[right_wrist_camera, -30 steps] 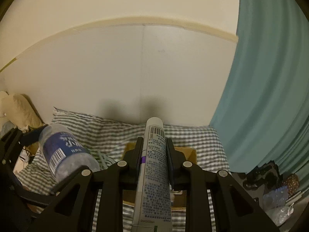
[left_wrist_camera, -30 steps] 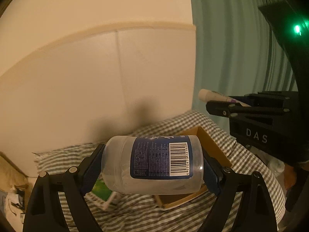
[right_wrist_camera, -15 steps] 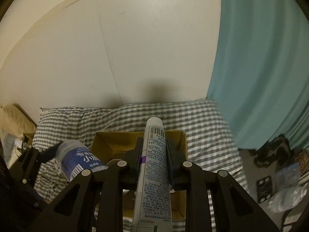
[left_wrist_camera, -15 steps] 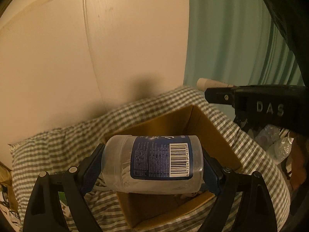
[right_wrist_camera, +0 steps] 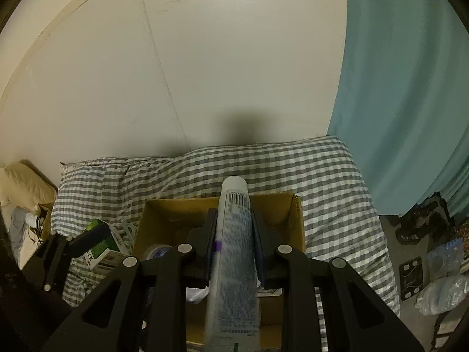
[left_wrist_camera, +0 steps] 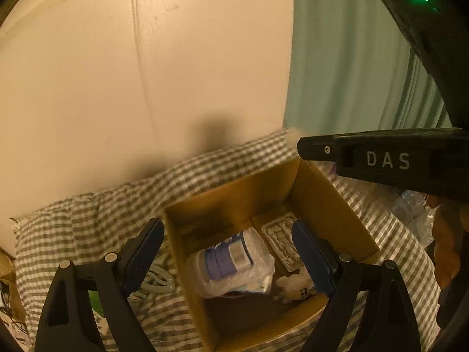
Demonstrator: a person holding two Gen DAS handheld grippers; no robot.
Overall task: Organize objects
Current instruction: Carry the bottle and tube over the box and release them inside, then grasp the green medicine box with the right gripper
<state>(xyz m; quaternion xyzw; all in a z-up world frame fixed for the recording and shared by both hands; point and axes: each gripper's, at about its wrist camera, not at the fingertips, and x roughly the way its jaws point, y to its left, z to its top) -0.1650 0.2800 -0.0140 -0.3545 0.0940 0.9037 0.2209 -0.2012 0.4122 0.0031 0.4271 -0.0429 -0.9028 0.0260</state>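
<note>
The blue-labelled plastic bottle (left_wrist_camera: 231, 261) now lies on its side inside the cardboard box (left_wrist_camera: 328, 205), where half a second ago it was clamped crosswise between the left gripper's pads. The left gripper (left_wrist_camera: 228, 252) hangs just above the box with its jaws spread wide and nothing between them, so the bottle has been let go and dropped in. It rests against a crinkled clear wrapper, beside a white blister-type tray (left_wrist_camera: 283, 242) and a small white plush toy (left_wrist_camera: 296, 287), both of which are also in the box. By my reading, that settles one object of the sorting job.

The right gripper (right_wrist_camera: 234, 243) is closed narrow on a white tube (right_wrist_camera: 234, 252) with printed text, a barcode and a purple band. The tube runs lengthwise along the fingers, its cap end pointing forward over the far wall of the box. Over the last second this gripper has come closer over the box, which fills more of its view than before. The tube looks to be the next thing to go in; there is free floor toward the right side of the box for it.

The box sits on a grey-and-white checked bedcover (right_wrist_camera: 331, 182). Outside the box, to its left, a green-and-white carton (right_wrist_camera: 102, 248) and a pale cable (left_wrist_camera: 155, 278) lie on the cover, so there is more to gather after the tube.
</note>
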